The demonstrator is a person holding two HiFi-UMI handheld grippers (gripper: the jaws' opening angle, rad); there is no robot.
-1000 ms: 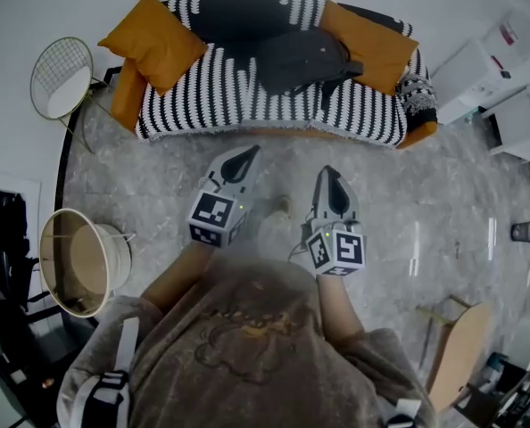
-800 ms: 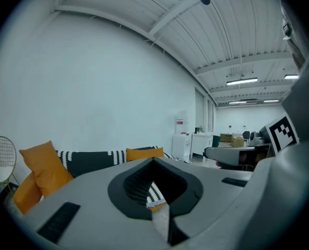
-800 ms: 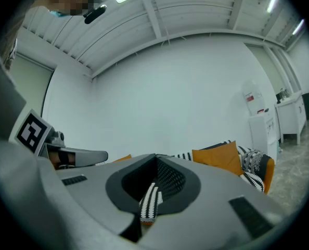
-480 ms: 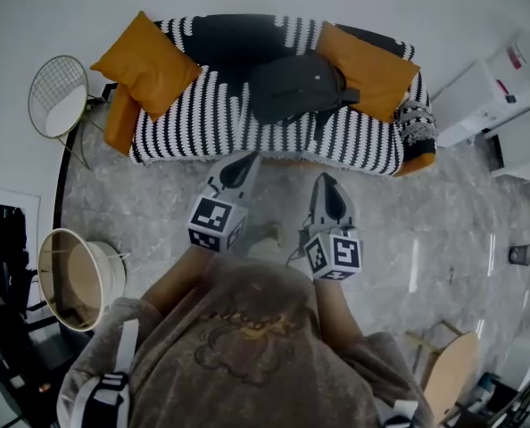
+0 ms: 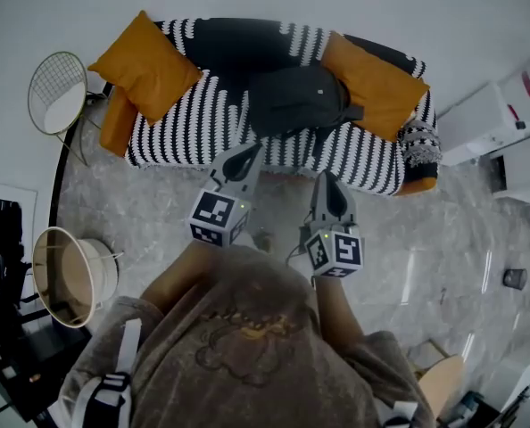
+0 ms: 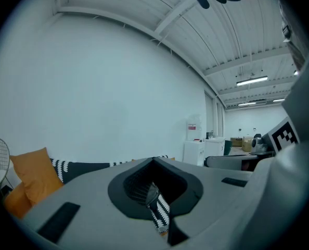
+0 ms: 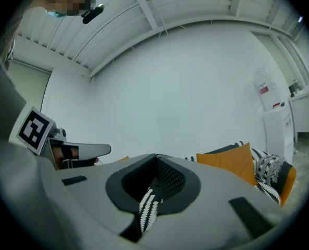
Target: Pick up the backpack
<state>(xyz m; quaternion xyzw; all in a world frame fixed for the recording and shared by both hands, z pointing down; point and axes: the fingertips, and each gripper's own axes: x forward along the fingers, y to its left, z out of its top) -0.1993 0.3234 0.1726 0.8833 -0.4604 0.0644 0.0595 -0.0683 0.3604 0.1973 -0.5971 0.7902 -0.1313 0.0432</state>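
Jaws of the left gripper (image 5: pixel 245 155) are shut, tips together, and nothing is held between them. The same state is shown by the right gripper (image 5: pixel 328 185): its jaws are closed and empty. Both grippers are held side by side, apart from each other, over a grey marbled floor (image 5: pixel 443 221), and are pointed towards a sofa (image 5: pixel 180 127) covered by a black-and-white striped throw (image 5: pixel 372 154).

The backpack (image 5: pixel 293 96), dark grey, is laid on the sofa seat ahead of both sets of jaws, beyond the tips and roughly between the lines of the two grippers. It is touched by neither gripper. In the head view, the left tips are seen over the sofa's front edge; the right tips are seen at that edge.

An orange cushion (image 5: pixel 144 65) is propped on the sofa ahead and to the left of the left jaws. A second cushion (image 5: pixel 372 74) is placed ahead and to the right of the right jaws, just beside the backpack. In each gripper view, a strip of the throw is visible through the opening behind the closed tips.

A wire stool (image 5: pixel 58 87) stands well to the left of the left jaws. White cabinets (image 5: pixel 501 105) stand well to the right of the right jaws.
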